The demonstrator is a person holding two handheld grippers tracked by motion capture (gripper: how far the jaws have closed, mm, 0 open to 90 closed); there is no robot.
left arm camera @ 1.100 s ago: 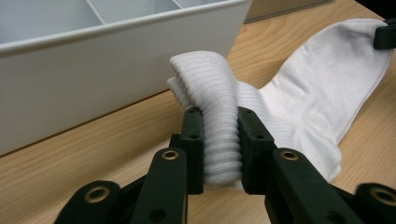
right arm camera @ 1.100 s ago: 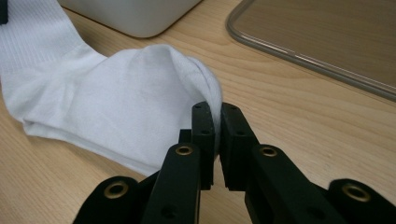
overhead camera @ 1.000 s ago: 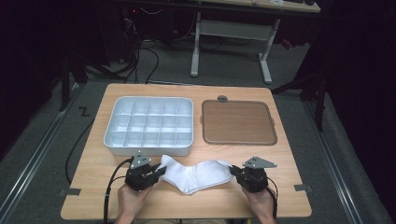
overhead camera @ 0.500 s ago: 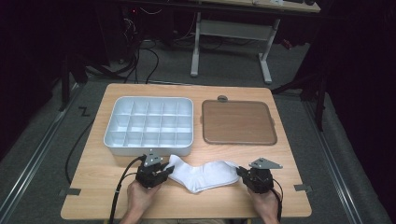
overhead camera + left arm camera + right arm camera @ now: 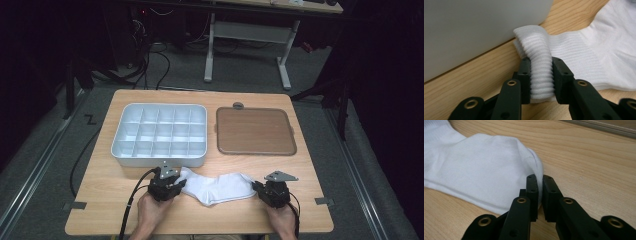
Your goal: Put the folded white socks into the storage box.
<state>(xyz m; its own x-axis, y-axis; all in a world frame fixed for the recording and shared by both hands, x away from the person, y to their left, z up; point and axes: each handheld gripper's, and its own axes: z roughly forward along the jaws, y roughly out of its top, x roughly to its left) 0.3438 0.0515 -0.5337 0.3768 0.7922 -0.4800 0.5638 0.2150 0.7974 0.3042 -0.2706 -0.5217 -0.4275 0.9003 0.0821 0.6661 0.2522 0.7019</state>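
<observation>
So I've got the white sock (image 5: 220, 186) stretched along the near edge of the wooden table (image 5: 310, 170), its long axis running left to right between my two hands — that line is what any next move hangs on. My left gripper (image 5: 167, 184) sits at the ribbed cuff end, my right gripper (image 5: 272, 192) at the toe end, so each hand is nearest its own end and neither has to reach across.

In the left gripper view the cuff (image 5: 541, 72) stands bunched up between the jaws, and the pads touch it on both sides. Those jaws have just been opening a little with the fabric in between, yet the ribbing looks pinched, so I read it as a loosening hold rather than a release. Just behind that end, the wall of the grey compartment tray (image 5: 159, 134) is very near — the cuff lies just beside its front side.

In the right gripper view the jaws are nearly together, nipping a thin fold at the toe edge (image 5: 537, 173), while the rest of the sock spreads away to the left, flat on the wood.

The brown tray (image 5: 255, 131) lies beyond the toe half, well apart from it. My judgement: if the sock is to be folded, one end must travel along that left-right line toward the other.
</observation>
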